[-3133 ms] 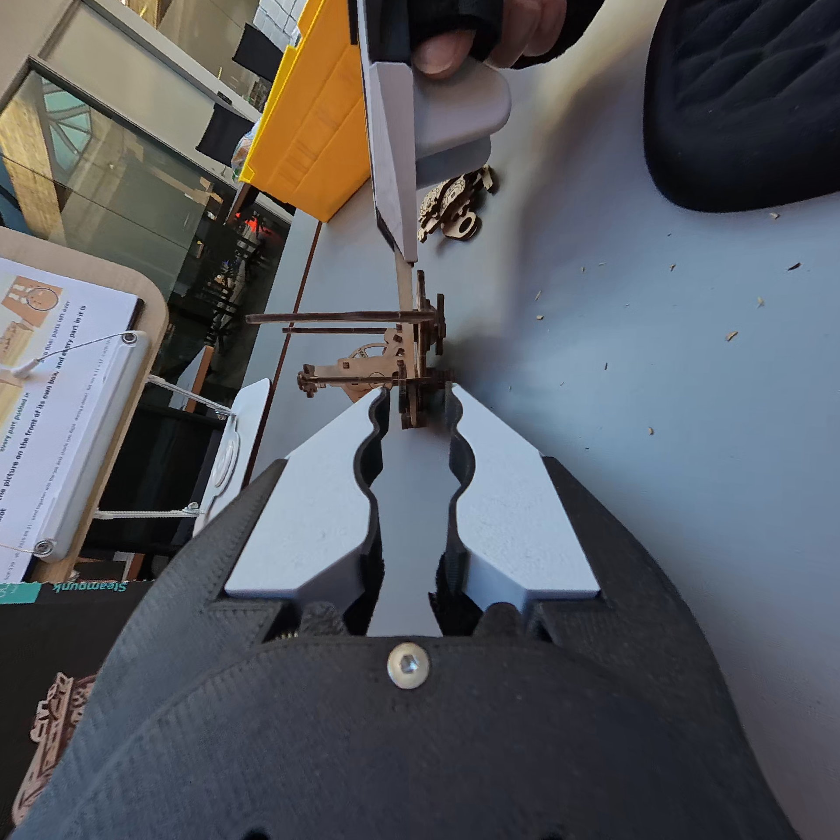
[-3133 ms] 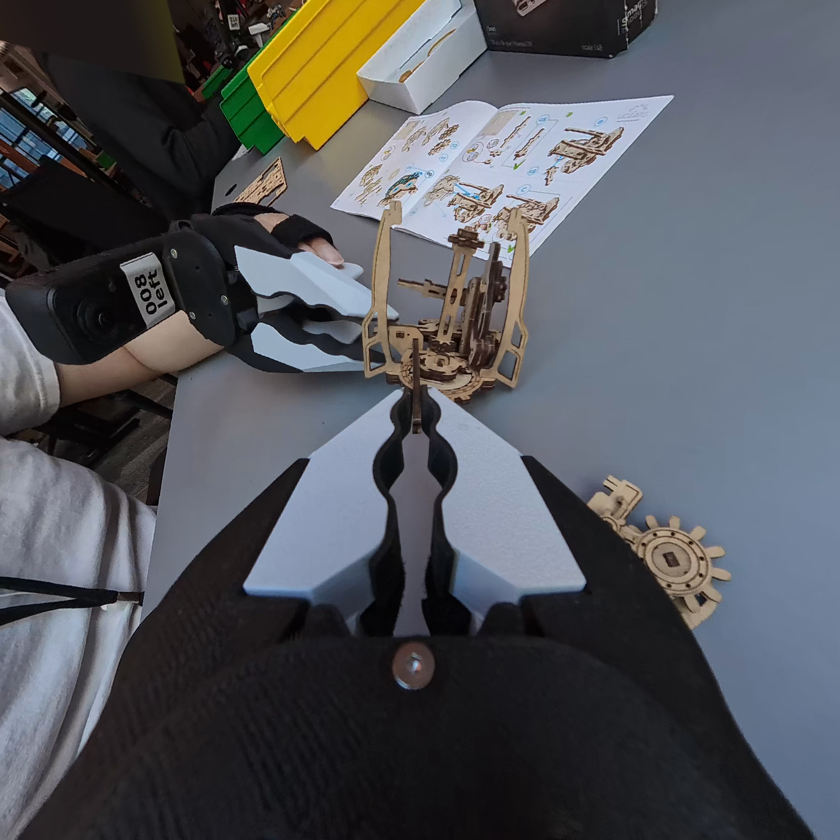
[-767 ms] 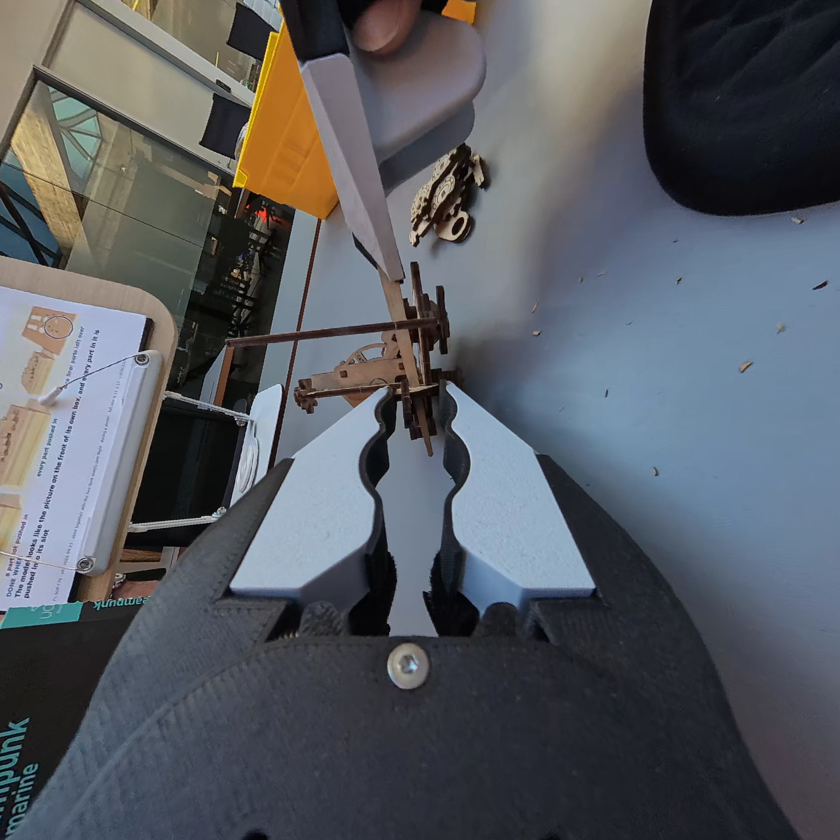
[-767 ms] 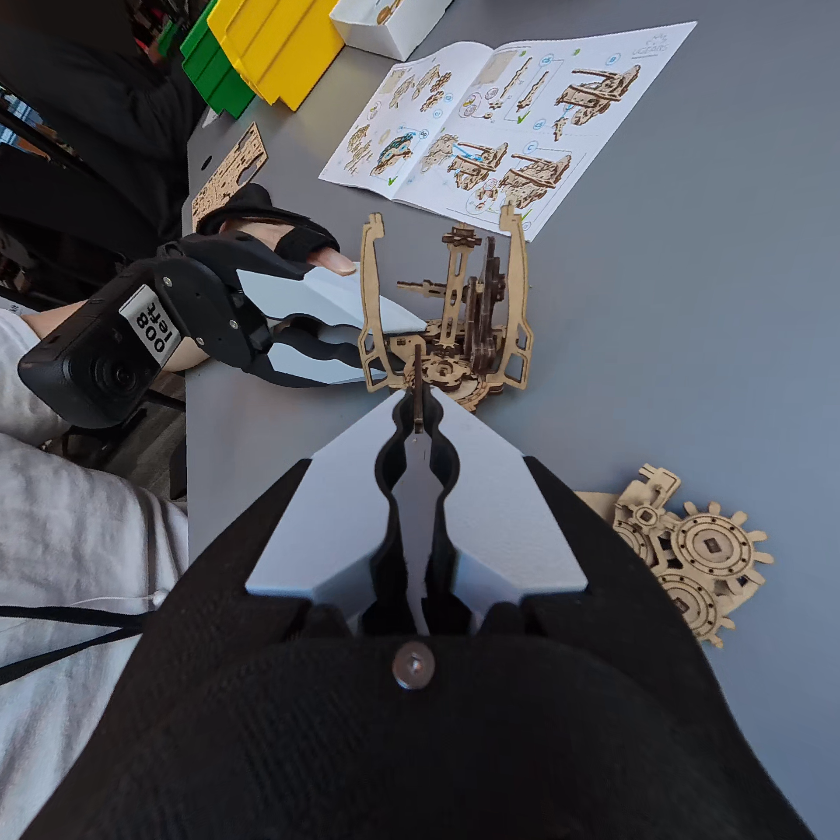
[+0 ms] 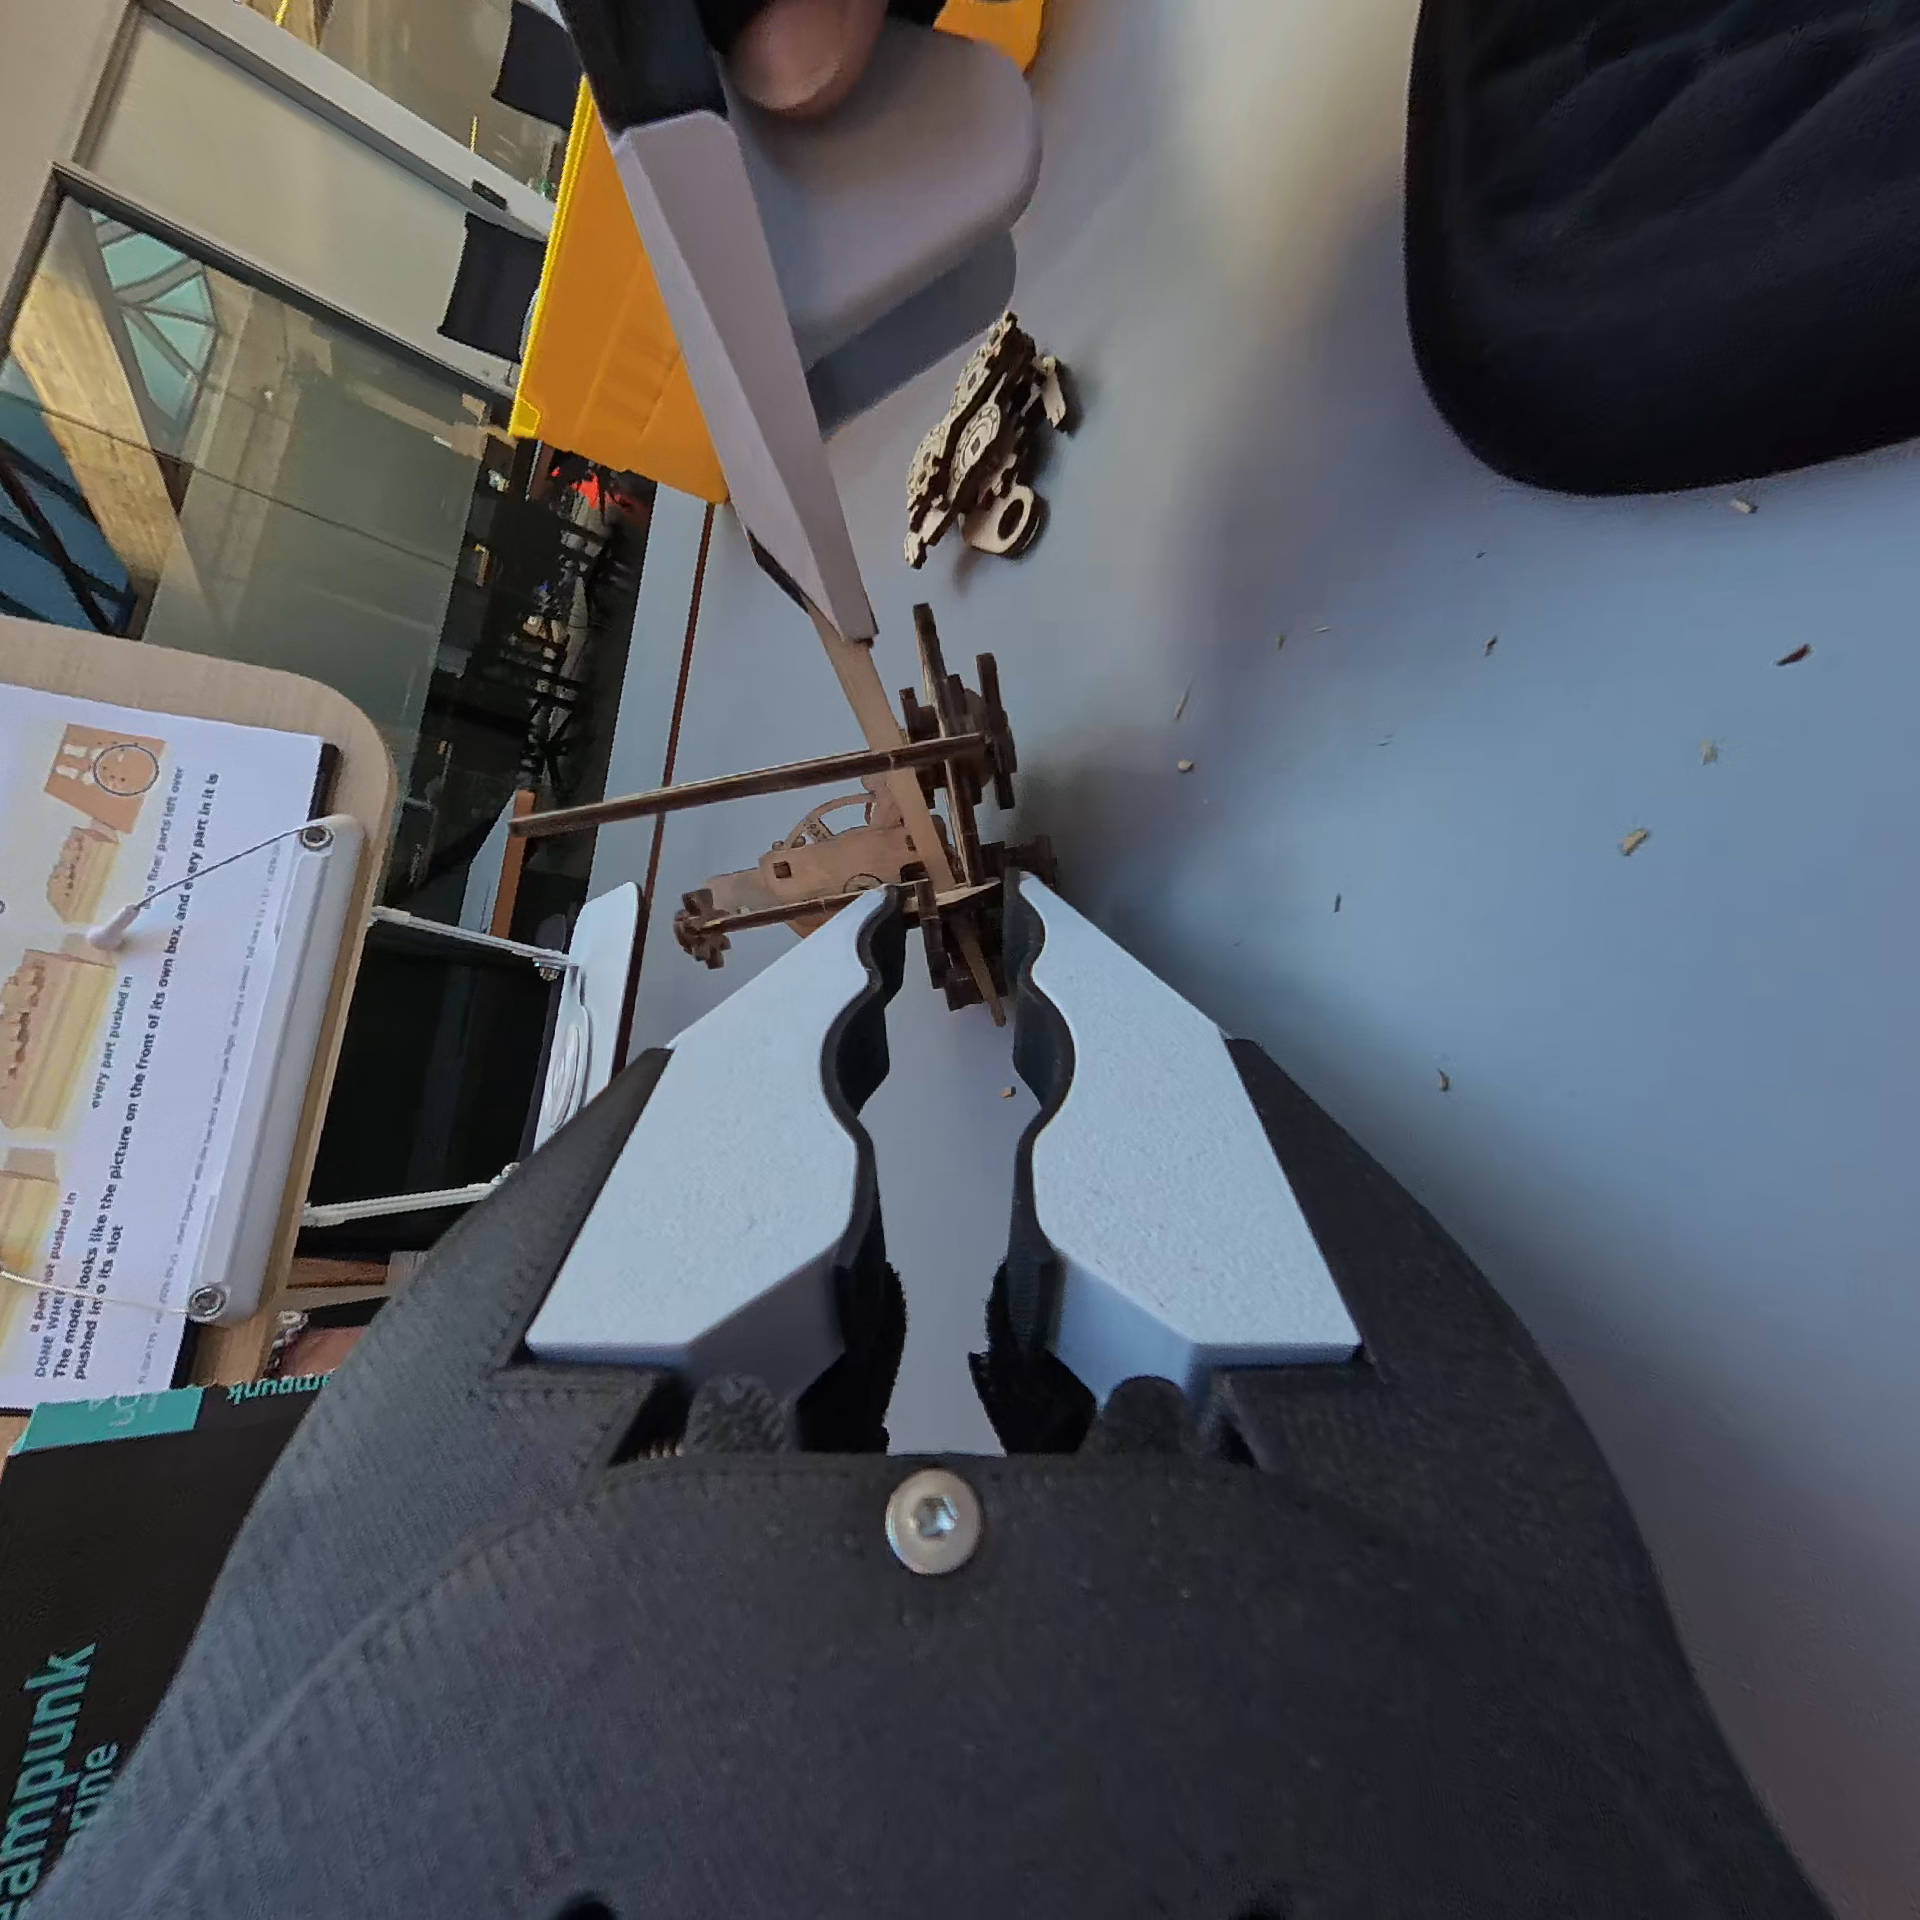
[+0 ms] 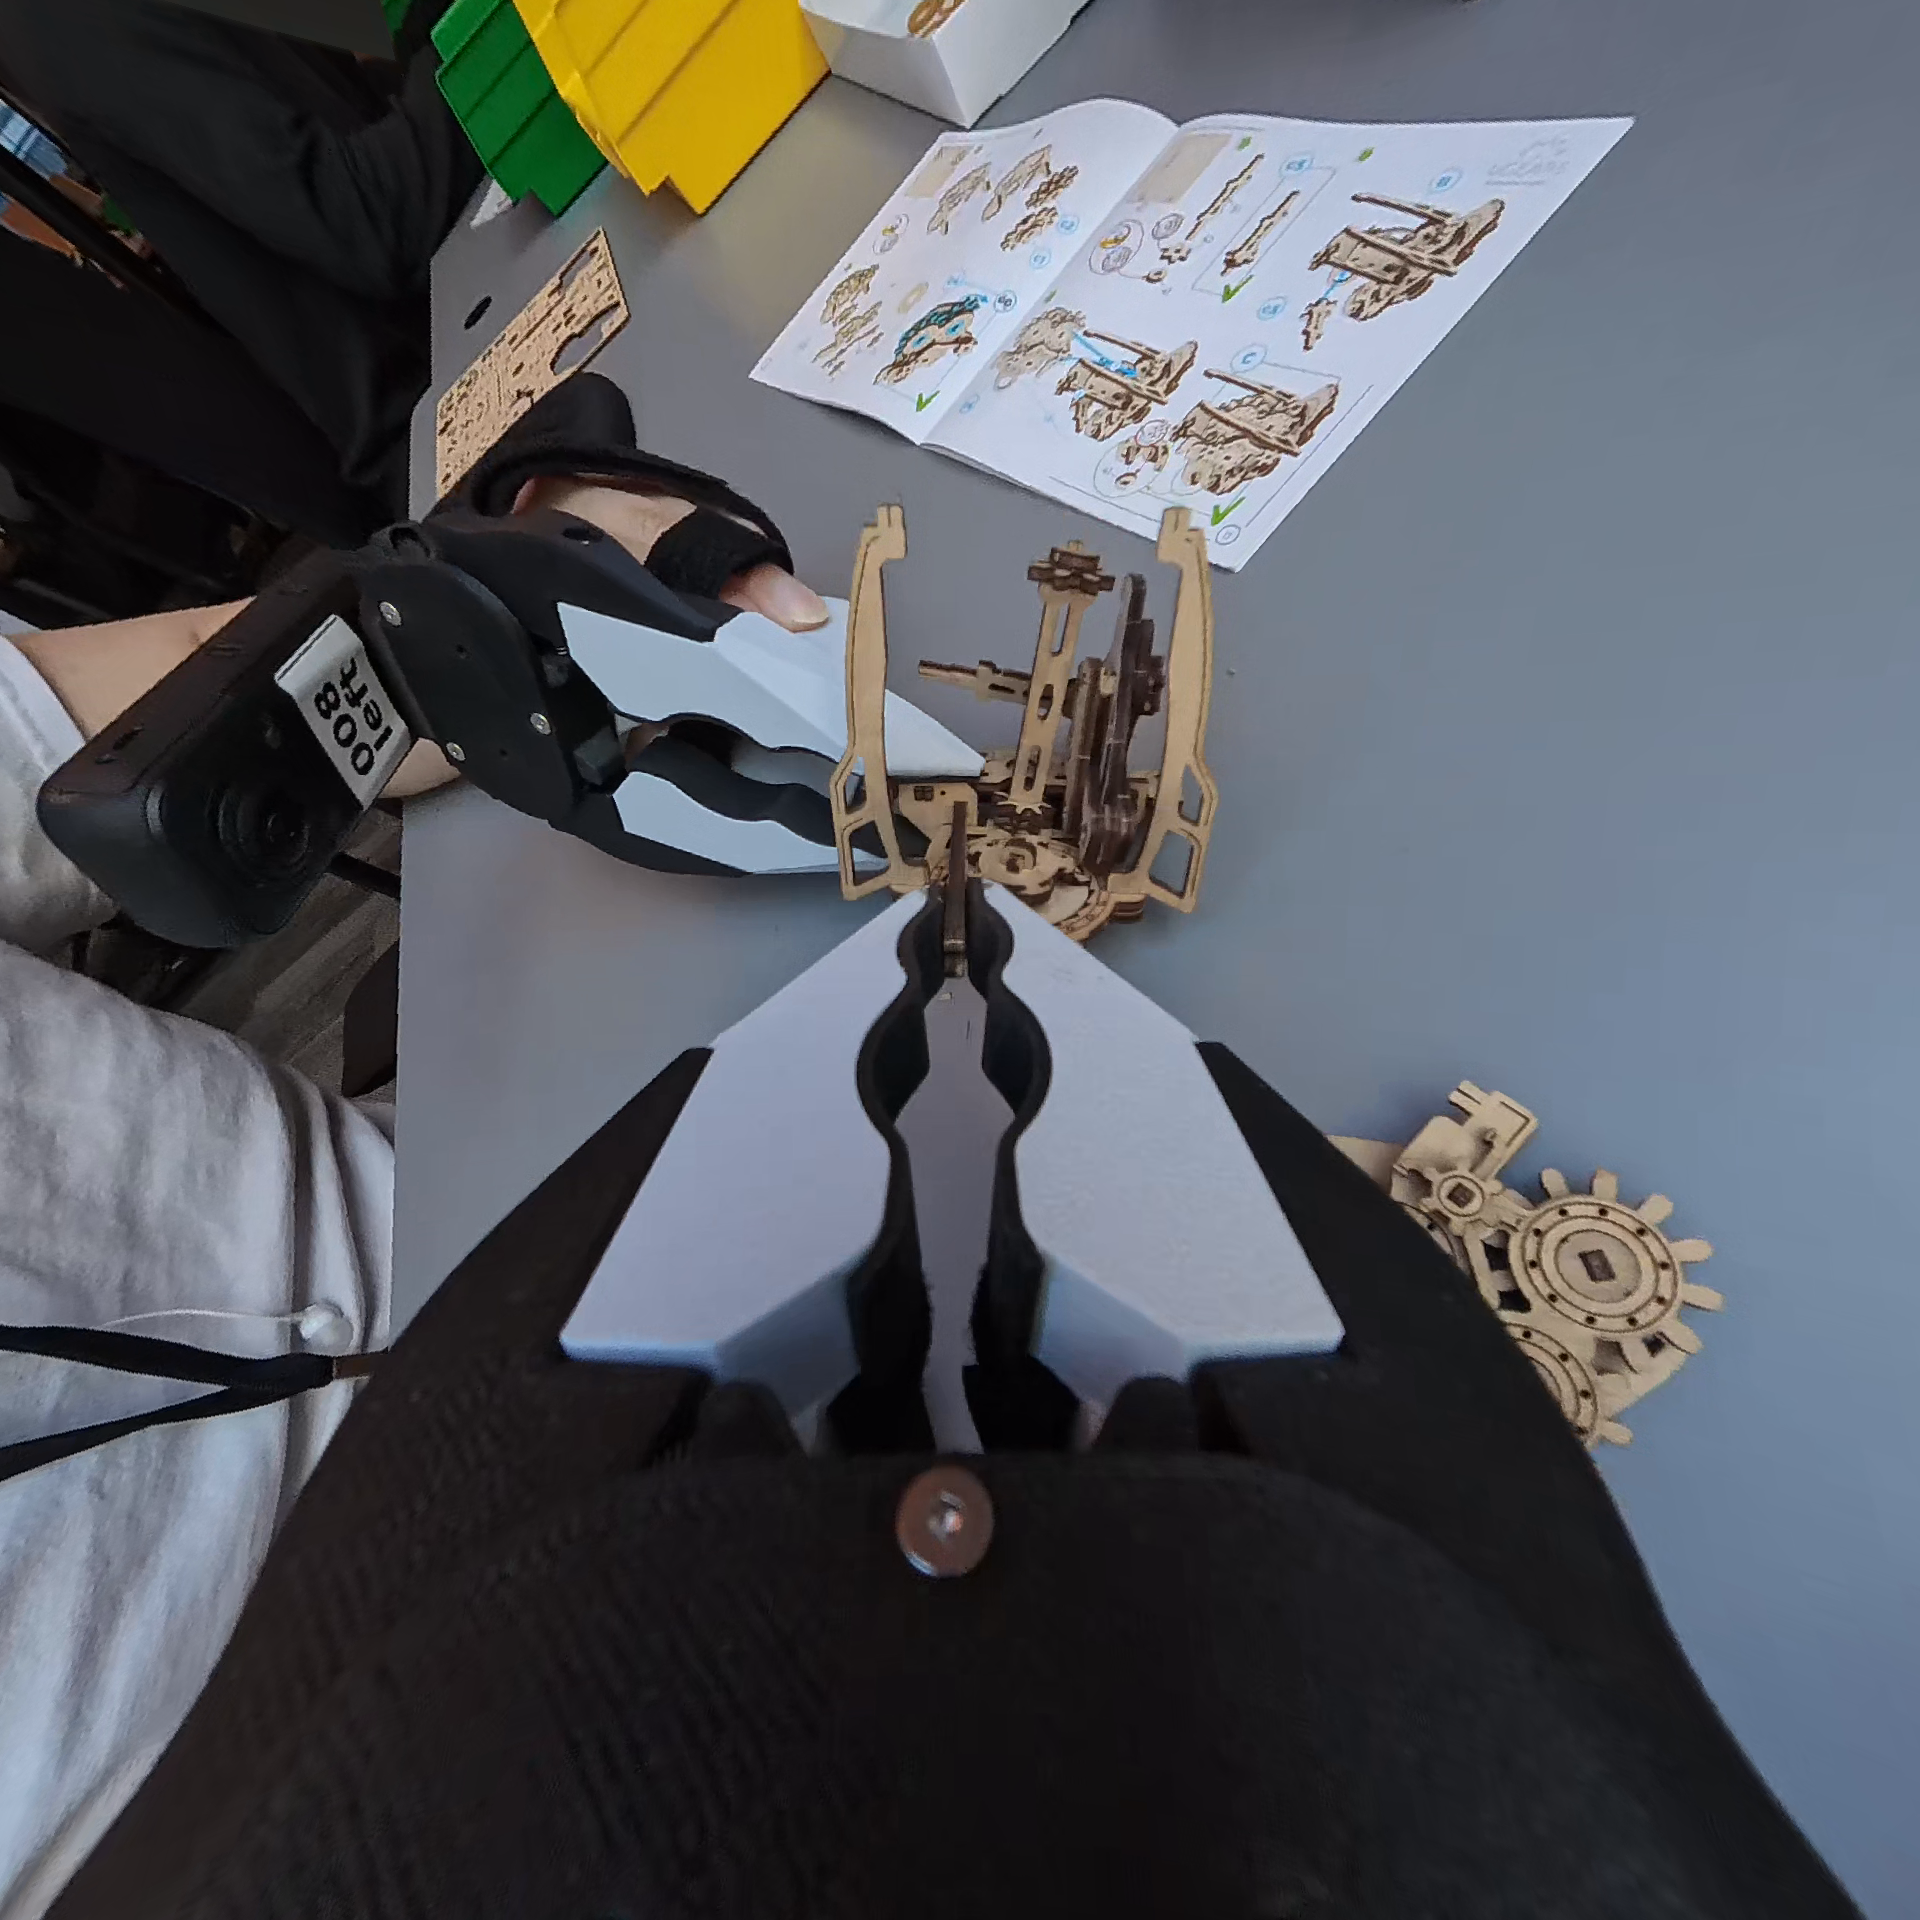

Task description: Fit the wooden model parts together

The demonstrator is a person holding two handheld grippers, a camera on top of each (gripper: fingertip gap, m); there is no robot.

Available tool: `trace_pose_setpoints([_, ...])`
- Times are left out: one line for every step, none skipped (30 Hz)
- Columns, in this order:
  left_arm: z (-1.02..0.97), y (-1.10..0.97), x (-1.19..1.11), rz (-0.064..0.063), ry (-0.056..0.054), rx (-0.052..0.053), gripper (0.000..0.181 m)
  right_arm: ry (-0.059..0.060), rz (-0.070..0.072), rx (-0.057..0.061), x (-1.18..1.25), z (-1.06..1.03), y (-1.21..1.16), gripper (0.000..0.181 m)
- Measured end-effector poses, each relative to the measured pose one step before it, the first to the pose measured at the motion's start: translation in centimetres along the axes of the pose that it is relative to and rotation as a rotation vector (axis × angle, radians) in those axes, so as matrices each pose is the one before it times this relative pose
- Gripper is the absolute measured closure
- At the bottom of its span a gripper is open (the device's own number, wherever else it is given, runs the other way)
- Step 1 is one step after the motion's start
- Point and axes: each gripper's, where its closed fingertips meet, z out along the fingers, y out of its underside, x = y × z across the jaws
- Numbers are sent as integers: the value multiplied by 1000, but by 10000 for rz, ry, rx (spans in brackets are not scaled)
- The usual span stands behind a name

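A: We start with the wooden model [image 6: 1023, 748], standing on the grey tabletop [image 6: 1558, 831] just beside the open instruction booklet [image 6: 1195, 301], its two tall side frames upright

B: And our right tongs [image 6: 954, 925] are pinched nearly closed on a thin wooden strip [image 6: 954, 894] set edge-on at the model's near base. The left tongs [image 5: 948, 914] stand a little apart, straddling the model's low edge; in the right wrist view they reach in from the left, through the side frame

A: What has changed? In the left wrist view the strip leans more steeply than three seconds ago, when it stood almost straight, and the right tongs come down at a slant

B: So we judge we are levering the strip toward its slot rather than pushing it straight in; whether it is seated we cannot tell

A: Compared with the earlier frame, the right wrist view sits closer, and more of the loose gear assembly [image 6: 1548, 1278] shows on the tabletop to the right, well apart

B: The yellow bins [image 6: 675, 83] stand at the far edge
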Motion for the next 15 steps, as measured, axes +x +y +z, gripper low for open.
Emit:
trace_pose_setpoints([57,-9,46,37,-9,-43,164,89,-7,46,138,32,-70,179])
trace_pose_setpoints([-17,58,-20,-57,13,9,164,-30,39,40,14,41,-36,179])
trace_pose_setpoints([-66,63,-4,-161,65,58,164,-62,33,-128,-40,30,215,179])
trace_pose_setpoints([-85,94,-22,-135,46,4,164,-5,-54,-65,-30,-129,106,179])
trace_pose_setpoints([-45,146,-74,-30,-25,-66,164,66,-60,133,15,-336,-225,179])
trace_pose_setpoints([-2,15,-18,22,-29,-17,164,74,-40,181,40,-281,-316,179])
trace_pose_setpoints([62,-142,64,17,26,9,164,-9,33,132,-44,138,-251,179])
trace_pose_setpoints([86,-1,2,2,5,-97,164,-46,41,-243,-130,544,313,179])
trace_pose_setpoints([32,27,-26,2,4,-4,164,106,-105,-219,63,300,314,179])
trace_pose_setpoints([-66,-22,11,-60,21,84,164,21,-124,-169,32,-94,324,179])
trace_pose_setpoints([-81,53,-7,-38,-9,4,164,-60,66,101,28,-384,-31,179])
trace_pose_setpoints([-38,15,-14,33,-27,-24,164,-67,175,374,54,-396,-438,179])
trace_pose_setpoints([50,-219,69,20,12,60,164,-81,151,259,-60,117,-330,179])
trace_pose_setpoints([117,73,-27,32,-36,-136,164,-6,-47,-357,-96,694,514,179])
trace_pose_setpoints([22,104,-64,32,-24,-32,164,224,-232,-293,172,342,334,179])
